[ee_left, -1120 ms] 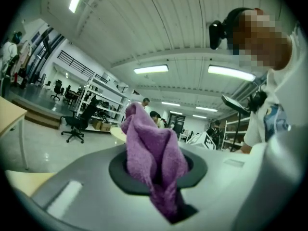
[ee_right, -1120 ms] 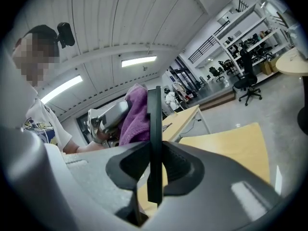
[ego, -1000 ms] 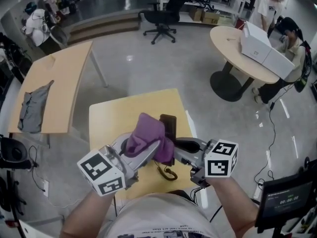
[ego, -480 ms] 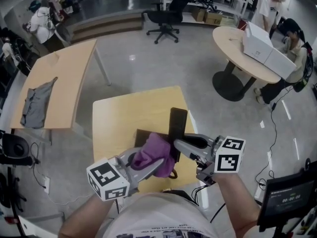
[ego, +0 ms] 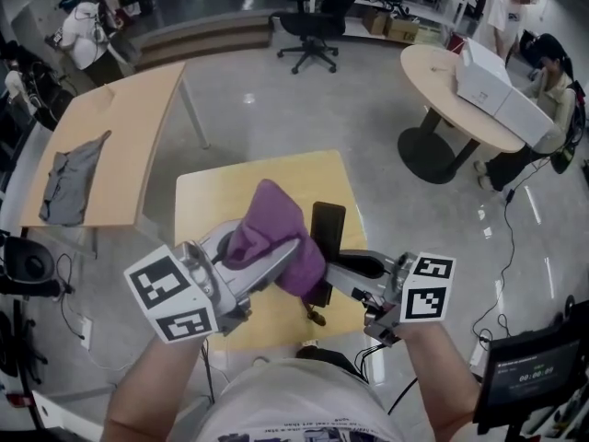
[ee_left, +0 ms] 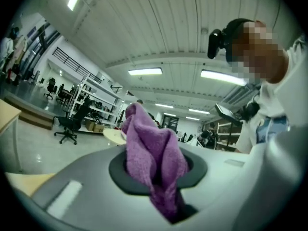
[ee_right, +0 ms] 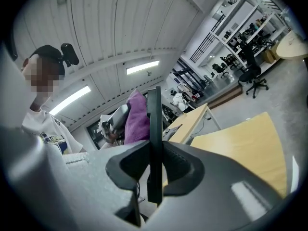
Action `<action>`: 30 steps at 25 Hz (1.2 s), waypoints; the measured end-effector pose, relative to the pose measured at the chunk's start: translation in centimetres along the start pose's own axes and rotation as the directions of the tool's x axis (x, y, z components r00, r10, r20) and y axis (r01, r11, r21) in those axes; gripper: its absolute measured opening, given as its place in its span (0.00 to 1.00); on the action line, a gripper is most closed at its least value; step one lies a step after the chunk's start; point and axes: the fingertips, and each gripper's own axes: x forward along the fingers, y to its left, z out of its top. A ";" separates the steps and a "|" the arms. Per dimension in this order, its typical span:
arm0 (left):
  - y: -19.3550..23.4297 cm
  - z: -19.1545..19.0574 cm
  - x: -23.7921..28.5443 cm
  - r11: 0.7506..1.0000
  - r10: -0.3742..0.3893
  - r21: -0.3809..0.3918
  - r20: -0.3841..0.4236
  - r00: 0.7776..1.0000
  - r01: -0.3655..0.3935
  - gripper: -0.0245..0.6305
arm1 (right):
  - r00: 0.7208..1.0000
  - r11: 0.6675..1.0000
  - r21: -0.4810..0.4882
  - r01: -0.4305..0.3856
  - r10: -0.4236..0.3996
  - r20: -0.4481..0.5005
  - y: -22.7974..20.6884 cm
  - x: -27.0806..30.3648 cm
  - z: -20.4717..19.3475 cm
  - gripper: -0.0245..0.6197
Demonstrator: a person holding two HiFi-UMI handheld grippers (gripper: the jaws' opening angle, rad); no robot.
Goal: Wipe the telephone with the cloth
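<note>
The purple cloth (ego: 269,233) is clamped btw. the left gripper (ee_left: 156,171) fingers. The black phone handset (ego: 329,224) is clamped btw. the right gripper (ee_right: 154,166) fingers, just beside it, above the counter (ego: 230,191).

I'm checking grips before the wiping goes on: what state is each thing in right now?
left gripper: shut on the cloth.
cloth: bunched, held in the air beside the telephone.
right gripper: shut on the telephone.
telephone: held above the small table, clamped across its flat faces.
grey garment: lying crumpled on the other table.
</note>
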 end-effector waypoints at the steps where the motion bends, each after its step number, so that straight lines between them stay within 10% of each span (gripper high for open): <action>1: 0.3 0.3 0.3 1.000 0.003 0.006 0.005 1.000 -0.003 0.17 | 1.000 1.000 0.001 -0.006 0.006 -0.004 0.1 0.1 -0.1 0.15; 30: -1.8 -11.8 -2.0 0.984 -0.090 -0.167 -0.174 0.981 0.060 0.17 | 0.996 0.996 -0.008 -0.092 0.092 0.015 1.7 -1.1 1.1 0.15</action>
